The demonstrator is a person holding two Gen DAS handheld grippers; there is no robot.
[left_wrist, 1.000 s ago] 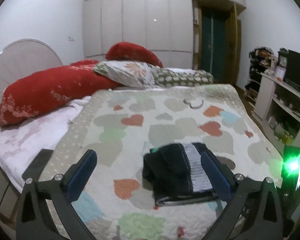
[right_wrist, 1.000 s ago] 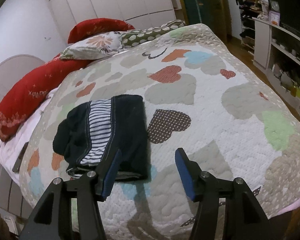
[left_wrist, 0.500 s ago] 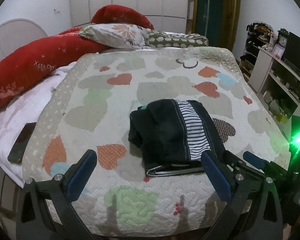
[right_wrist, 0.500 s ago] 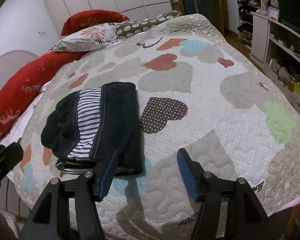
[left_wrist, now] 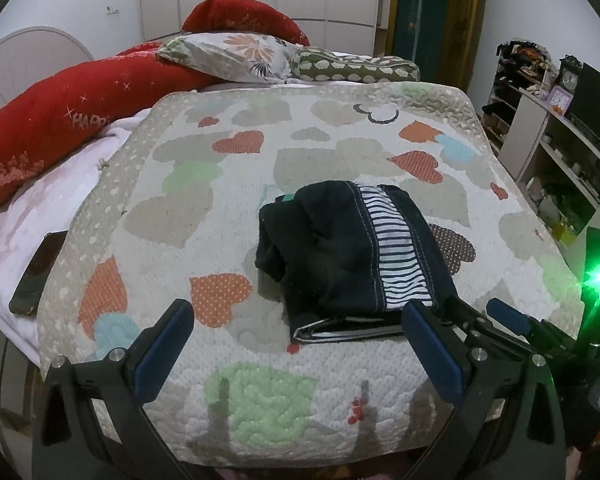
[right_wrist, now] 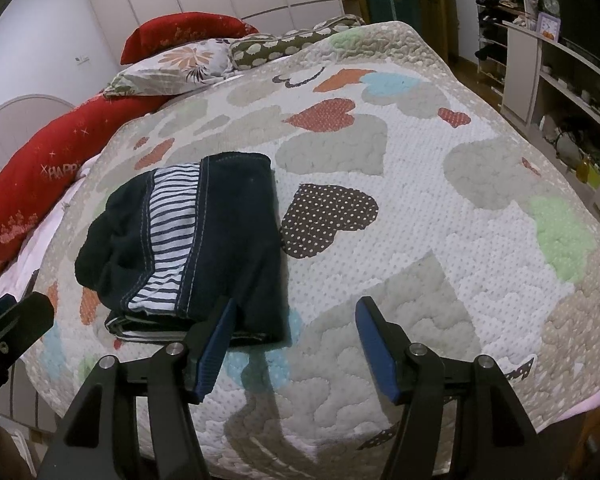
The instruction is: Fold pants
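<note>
Pants (right_wrist: 204,240) lie folded, long axis toward the pillows (right_wrist: 172,64); each gripper (left_wrist: 296,354) (right_wrist: 294,336) gapes, empty.

The pants (left_wrist: 352,256) (right_wrist: 204,240) are dark navy with a panel of white-and-navy stripes edged by pale stitching, and they lie folded into a compact, roughly rectangular stack on the heart-patterned quilt (left_wrist: 228,184) (right_wrist: 420,208). The bundle rests flat toward the quilt's near edge, its layered folded ends facing that edge. The side away from the brown dotted heart (left_wrist: 456,246) (right_wrist: 328,220) is rumpled and rounded; the other side is smoother and lies just beside that heart.
</note>
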